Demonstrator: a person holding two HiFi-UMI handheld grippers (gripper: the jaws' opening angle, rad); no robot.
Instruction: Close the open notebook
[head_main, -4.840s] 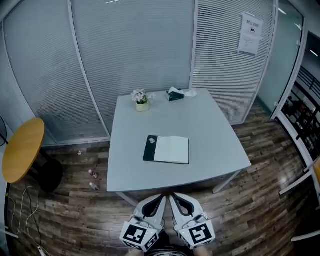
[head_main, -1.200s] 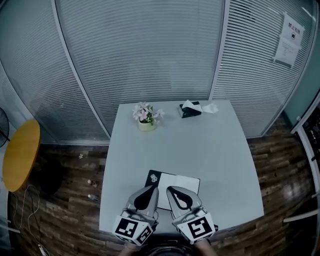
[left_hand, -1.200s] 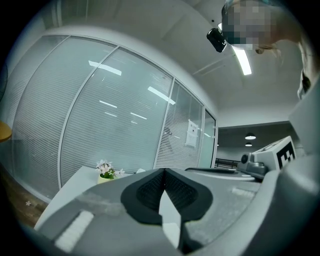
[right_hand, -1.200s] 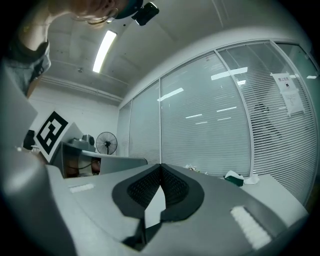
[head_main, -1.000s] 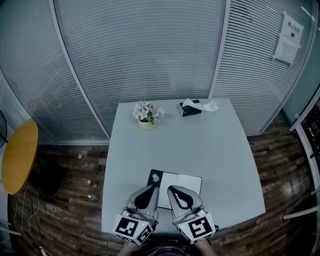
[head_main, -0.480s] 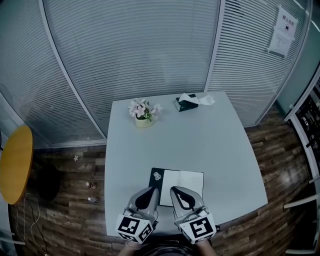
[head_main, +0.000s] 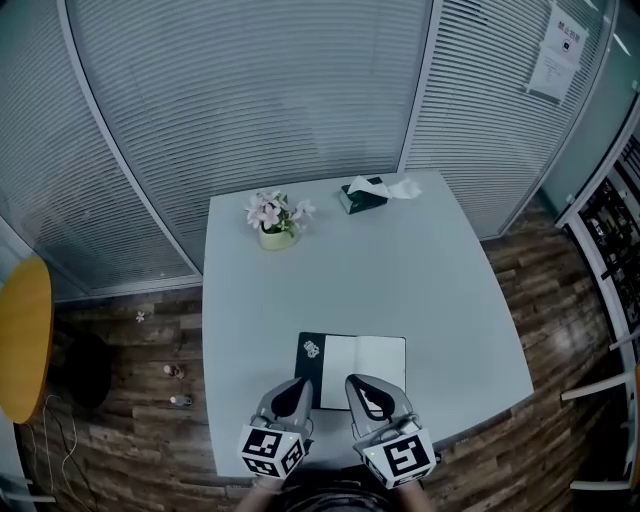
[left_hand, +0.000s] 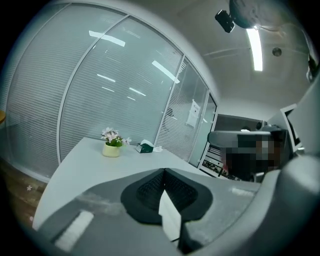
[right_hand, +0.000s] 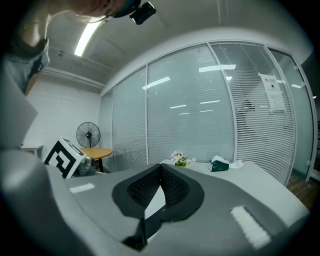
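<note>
The left claw (head_main: 299, 386) has its jaws pressed together with nothing between them, and the right claw (head_main: 358, 383) is closed and empty too. They sit side by side at the near edge of the bench (head_main: 350, 270), both pointing away from the person. The notebook (head_main: 365, 356) lies open and flat just ahead of them, close to the near edge and about midway along it. Its dark cover (head_main: 310, 349) shows at the left and a white page fills the rest. From the head view the left claw's tip overlaps the notebook's near left corner and the right claw's tip overlaps the page's near edge. I cannot tell whether either one touches it. Well beyond, at the far side of the bench, stand a flower pot (head_main: 272, 222) and, to its right, a tissue box (head_main: 364, 194). Window blinds (head_main: 250, 90) rise behind the bench, with a paper notice (head_main: 555, 55) on them at the right. A round yellow table (head_main: 20, 340) stands on the wooden floor (head_main: 120, 400) at the left.
</note>
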